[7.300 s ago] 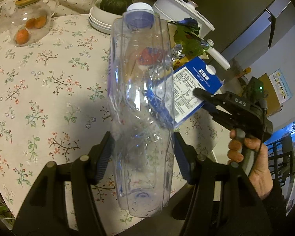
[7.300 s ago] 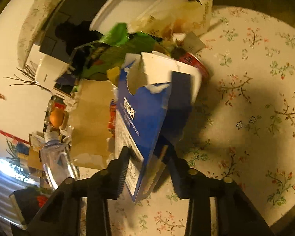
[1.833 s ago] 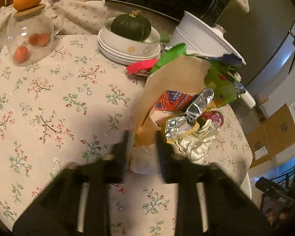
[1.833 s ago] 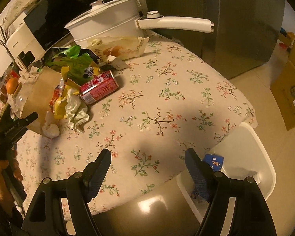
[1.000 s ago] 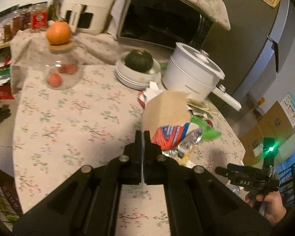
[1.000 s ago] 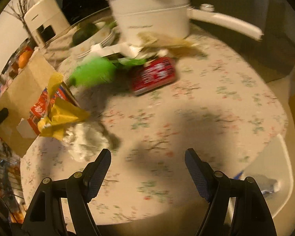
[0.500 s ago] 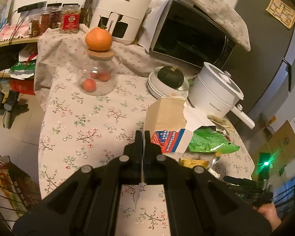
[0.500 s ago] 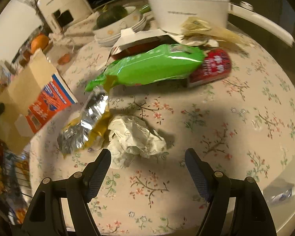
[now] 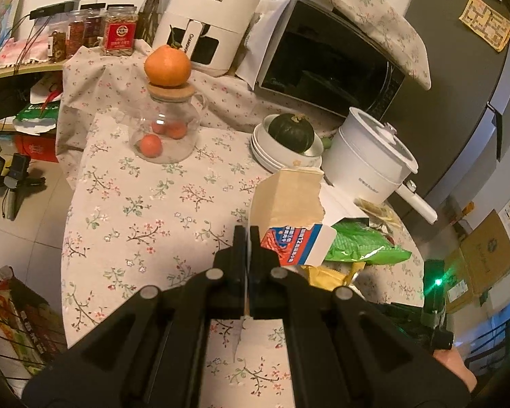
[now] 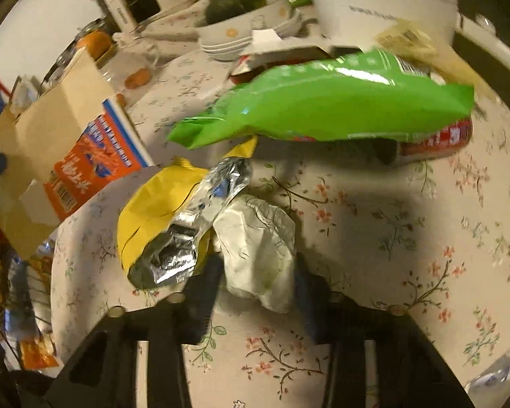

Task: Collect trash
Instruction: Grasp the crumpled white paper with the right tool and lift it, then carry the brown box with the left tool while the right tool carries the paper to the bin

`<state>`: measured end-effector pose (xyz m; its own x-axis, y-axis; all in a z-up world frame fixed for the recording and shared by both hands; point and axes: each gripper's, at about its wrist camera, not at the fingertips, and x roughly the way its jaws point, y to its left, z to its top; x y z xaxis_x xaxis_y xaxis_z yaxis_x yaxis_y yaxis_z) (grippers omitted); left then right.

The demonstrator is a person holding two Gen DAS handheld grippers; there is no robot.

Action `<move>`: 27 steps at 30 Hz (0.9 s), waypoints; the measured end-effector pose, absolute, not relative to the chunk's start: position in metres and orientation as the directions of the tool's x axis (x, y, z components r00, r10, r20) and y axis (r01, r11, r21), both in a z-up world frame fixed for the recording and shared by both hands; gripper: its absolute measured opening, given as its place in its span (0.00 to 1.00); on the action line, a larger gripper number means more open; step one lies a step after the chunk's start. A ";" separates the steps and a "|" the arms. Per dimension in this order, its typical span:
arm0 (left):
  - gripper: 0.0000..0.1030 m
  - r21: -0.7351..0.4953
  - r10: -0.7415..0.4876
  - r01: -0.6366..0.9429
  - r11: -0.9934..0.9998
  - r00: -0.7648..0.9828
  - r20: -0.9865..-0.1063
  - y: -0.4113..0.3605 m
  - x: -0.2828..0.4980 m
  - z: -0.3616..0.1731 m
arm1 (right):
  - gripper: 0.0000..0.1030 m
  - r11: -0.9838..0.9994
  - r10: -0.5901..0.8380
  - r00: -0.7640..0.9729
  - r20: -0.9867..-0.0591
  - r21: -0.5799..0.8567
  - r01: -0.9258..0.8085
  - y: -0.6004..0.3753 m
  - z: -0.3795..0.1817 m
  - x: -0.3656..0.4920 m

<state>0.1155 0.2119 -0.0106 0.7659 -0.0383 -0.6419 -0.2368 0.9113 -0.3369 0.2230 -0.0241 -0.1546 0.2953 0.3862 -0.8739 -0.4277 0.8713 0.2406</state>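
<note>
The left tongs are pressed fully together, gripping a thin torn flap of the cardboard box, which hangs tilted above the floral tabletop, brown inner face toward the left wrist camera and the red and blue printed side lower down. The same box shows at the left edge of the right wrist view, lifted off the cloth.

The right tongs have just been closing and now stand narrow around the crumpled white paper wad; each pad sits right at a side of the wad, and the paper bulges out in front of them (the picture is blurred, so how hard they press cannot be told). Touching the wad on its left lies a yellow wrapper with a crinkled silver foil inside. Farther back a green snack bag lies across a red can, close to the white electric pot.

At the rear of the tabletop stand a glass jar with an orange on its cork lid, and stacked white bowls holding a dark green squash.
</note>
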 end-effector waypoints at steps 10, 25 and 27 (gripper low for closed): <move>0.01 -0.369 -0.040 -0.232 0.900 0.799 -0.600 0.213 0.109 0.000 | 0.32 0.882 0.371 0.338 -0.865 0.214 -0.421 -0.053 -0.125 0.203; 0.01 -0.422 -0.135 -0.146 0.895 0.813 -0.567 0.188 0.107 0.011 | 0.32 0.880 0.416 0.394 -0.820 0.253 -0.402 -0.092 -0.084 0.179; 0.01 -0.427 -0.148 -0.133 0.895 0.812 -0.565 0.183 0.108 0.012 | 0.32 0.880 0.420 0.404 -0.813 0.257 -0.399 -0.098 -0.079 0.176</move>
<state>0.1076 0.1831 0.0115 0.8119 -0.1484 -0.5646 -0.1332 0.8945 -0.4267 0.1760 -0.0984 -0.0791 0.4038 0.4197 -0.8129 -0.3987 0.8805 0.2565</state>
